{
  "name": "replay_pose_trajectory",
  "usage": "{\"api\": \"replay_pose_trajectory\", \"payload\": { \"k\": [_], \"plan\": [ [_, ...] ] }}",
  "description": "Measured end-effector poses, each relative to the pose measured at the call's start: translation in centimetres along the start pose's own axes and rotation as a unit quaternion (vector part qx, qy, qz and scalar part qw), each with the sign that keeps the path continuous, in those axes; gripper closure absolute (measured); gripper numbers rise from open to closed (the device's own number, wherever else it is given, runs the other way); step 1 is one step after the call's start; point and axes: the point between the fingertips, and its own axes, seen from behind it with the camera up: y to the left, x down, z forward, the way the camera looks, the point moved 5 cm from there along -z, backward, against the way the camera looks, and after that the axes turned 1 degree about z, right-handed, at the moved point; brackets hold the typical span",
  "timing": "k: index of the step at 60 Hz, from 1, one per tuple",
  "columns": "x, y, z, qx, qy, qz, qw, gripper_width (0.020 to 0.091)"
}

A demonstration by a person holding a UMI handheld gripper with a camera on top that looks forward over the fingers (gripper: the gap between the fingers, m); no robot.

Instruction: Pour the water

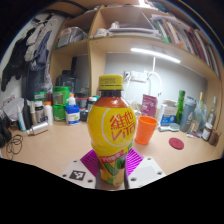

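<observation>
Gripper view shows the hand-held gripper [112, 172] pinching a plastic bottle [113, 135] between its two fingers, with the magenta pads [93, 163] pressed against the lower body of the bottle on both sides. The bottle stands upright in the grip. It has a yellow cap [110, 82], a label that is yellow with red characters and some green near the bottom, and an orange-yellow drink showing through the shoulder above the label. The cap is on.

Just beyond the bottle, to its right, an orange cup [146, 129] stands upright on the light wooden table [55, 150], close to the bottle but apart from it. Farther right on the table lies a small red round lid-like thing [177, 143]. Behind it a row of bottles and containers [192, 113] stands against the back wall.

To the left, well apart from the bottle, a cluster of jars and bottles [55, 106] stands near the back of the table, among them a green container and a white bottle with a blue cap. A black cable [14, 143] lies on the table at the far left.

Above the table, wooden shelves [120, 38] carry books and other goods, and a strip light [155, 55] glows under the shelf on the right side.
</observation>
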Motion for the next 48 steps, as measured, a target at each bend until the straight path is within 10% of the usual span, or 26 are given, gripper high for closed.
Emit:
{"api": "replay_pose_trajectory", "payload": {
  "k": [15,31,48],
  "plan": [
    [-6.7,1.6,2.7,-0.112,0.048,0.264,0.957,0.0819],
    [-15.6,0.7,8.0,-0.242,0.119,0.76,0.591,0.0821],
    [-20.2,-3.3,9.8,-0.271,0.074,0.886,0.369,0.0822]
  ]
}}
